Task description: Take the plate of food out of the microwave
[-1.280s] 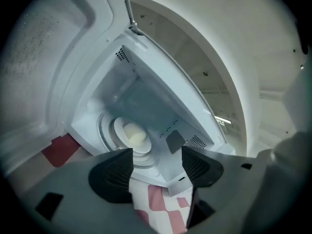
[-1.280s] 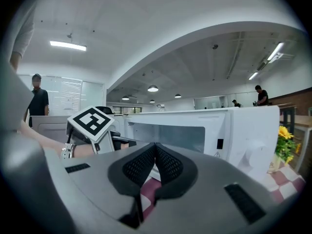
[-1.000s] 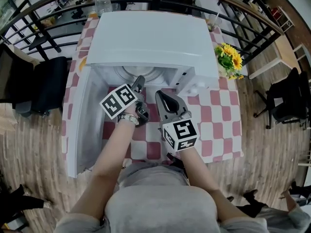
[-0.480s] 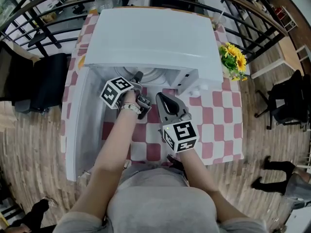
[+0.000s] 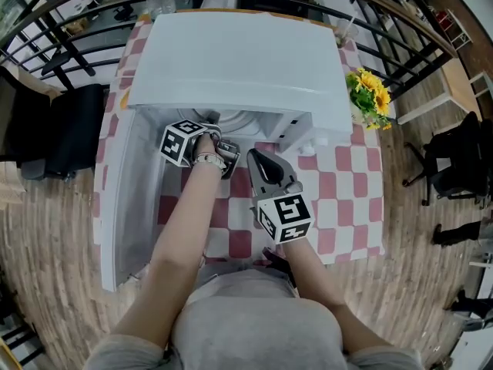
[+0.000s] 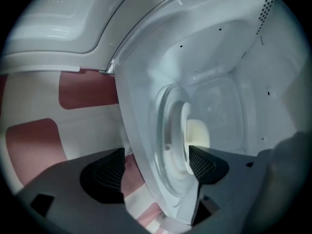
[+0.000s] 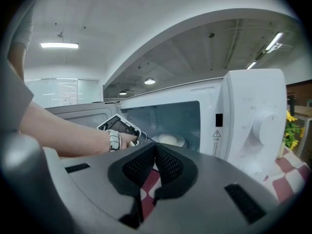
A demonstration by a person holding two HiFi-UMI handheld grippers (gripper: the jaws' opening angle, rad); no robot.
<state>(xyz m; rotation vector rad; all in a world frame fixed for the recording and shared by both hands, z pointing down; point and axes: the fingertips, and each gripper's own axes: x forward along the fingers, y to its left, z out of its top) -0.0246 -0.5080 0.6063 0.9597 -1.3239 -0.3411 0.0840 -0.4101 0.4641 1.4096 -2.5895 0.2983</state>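
Note:
The white microwave (image 5: 239, 52) stands open on the checked table. Inside, on the glass turntable (image 6: 165, 145), rests a white plate (image 6: 187, 130) with a pale round piece of food (image 6: 200, 133). That food (image 7: 168, 139) also shows in the right gripper view. My left gripper (image 5: 209, 120) reaches into the cavity. In its own view the left gripper (image 6: 153, 168) is open wide, one pad close by the plate's rim, the other outside the cavity's front edge, neither pressing on anything. My right gripper (image 5: 259, 159) hangs in front of the oven; the right gripper (image 7: 155, 157) is shut and empty.
The microwave door (image 5: 127, 199) swings out to the left. The control panel (image 7: 253, 116) with knobs is right of the cavity. A bunch of sunflowers (image 5: 366, 95) stands right of the oven. Red and white checked cloth (image 5: 339, 183) covers the table, with railings behind.
My left gripper has moved forward, from in front of the opening into the cavity. The right gripper has stayed in place.

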